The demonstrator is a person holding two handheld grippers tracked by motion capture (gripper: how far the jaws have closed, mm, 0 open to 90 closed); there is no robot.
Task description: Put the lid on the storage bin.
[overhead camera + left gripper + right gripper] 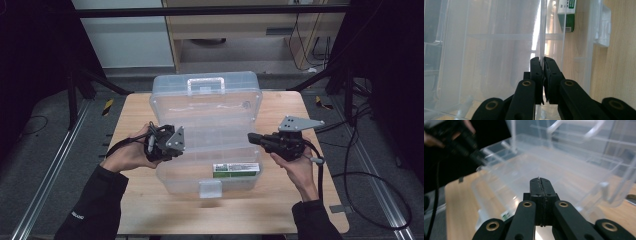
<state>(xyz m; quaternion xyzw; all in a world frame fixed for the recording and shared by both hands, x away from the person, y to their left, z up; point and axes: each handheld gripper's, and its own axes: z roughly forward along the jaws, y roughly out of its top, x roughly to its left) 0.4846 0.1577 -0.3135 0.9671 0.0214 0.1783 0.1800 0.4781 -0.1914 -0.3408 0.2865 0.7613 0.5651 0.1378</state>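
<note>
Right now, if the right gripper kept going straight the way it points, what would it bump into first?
Probably the clear plastic box. The right gripper points leftward at its side, jaws pressed together, seemingly pinching its thin wall already.

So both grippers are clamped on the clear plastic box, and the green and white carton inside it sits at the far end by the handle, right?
Not quite. The green and white carton sits at the near end of the clear plastic box, by the front latch, not by the handle; the high view shows it. The left gripper and right gripper are indeed clamped on the box's thin walls.
</note>
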